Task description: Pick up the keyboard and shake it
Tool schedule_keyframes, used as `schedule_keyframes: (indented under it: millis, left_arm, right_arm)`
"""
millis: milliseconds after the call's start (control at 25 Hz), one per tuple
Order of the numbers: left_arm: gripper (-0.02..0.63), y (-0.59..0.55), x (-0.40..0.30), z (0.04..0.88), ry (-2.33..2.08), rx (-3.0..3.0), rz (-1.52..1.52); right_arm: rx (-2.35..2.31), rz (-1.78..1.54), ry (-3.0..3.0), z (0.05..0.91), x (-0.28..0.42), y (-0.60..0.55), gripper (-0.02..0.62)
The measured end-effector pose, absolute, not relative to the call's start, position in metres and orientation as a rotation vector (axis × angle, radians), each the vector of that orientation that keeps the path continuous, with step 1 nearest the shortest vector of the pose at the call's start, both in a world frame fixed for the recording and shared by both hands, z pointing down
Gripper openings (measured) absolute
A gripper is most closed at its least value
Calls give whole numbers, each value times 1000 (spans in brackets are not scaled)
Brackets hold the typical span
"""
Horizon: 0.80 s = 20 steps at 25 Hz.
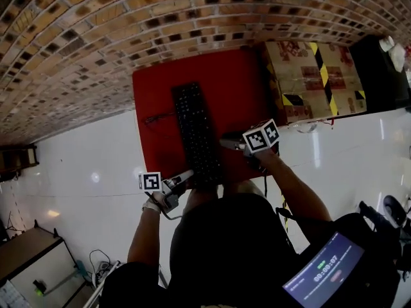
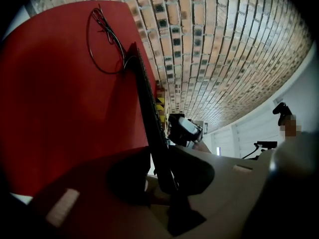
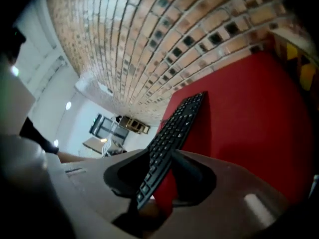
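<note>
Left claw (image 2: 162, 177) pinching keyboard (image 2: 146, 108); right claw (image 3: 158, 177) spread around it; taped cardboard box (image 1: 314, 79) beside red table (image 1: 237, 88).

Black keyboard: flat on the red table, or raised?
Raised at the near end: left claw clamps the black keyboard tilted off the red table.

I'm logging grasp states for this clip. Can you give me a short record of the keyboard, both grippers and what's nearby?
keyboard: black, lengthwise over the red table
left gripper: shut on the keyboard's near end
right gripper: open, keyboard's edge between its jaws, gap on one side
cable: looped on the red table by the keyboard's far end
box: cardboard, striped tape, beside the red table
</note>
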<state>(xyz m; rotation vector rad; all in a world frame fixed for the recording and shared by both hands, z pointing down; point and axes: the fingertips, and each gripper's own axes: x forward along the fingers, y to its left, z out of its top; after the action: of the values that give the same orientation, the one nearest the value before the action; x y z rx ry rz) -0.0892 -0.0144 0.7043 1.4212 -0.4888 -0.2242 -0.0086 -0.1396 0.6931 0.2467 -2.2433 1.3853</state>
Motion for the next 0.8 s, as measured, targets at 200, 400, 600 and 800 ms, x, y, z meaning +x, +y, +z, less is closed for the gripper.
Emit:
schedule_keyframes:
  millis: [200,400,600,800]
  left_arm:
    - [133,-19,-81,689,-484,1407,-280]
    - [137,-29,-69,673,-462,1383,-372]
    - [137,-27,-66,675,-482,1332,-401]
    - [135,-31,-67,676,-510,1345,-413]
  right_arm:
    - [277,1679,-2104,739,-33,-188,172]
    - [183,1998,-1985,764,-67,-225,199]
    - [17,2075,-1892,780,-96,-226,198]
    - [-123,2194,-1777,784,-115,-209,78]
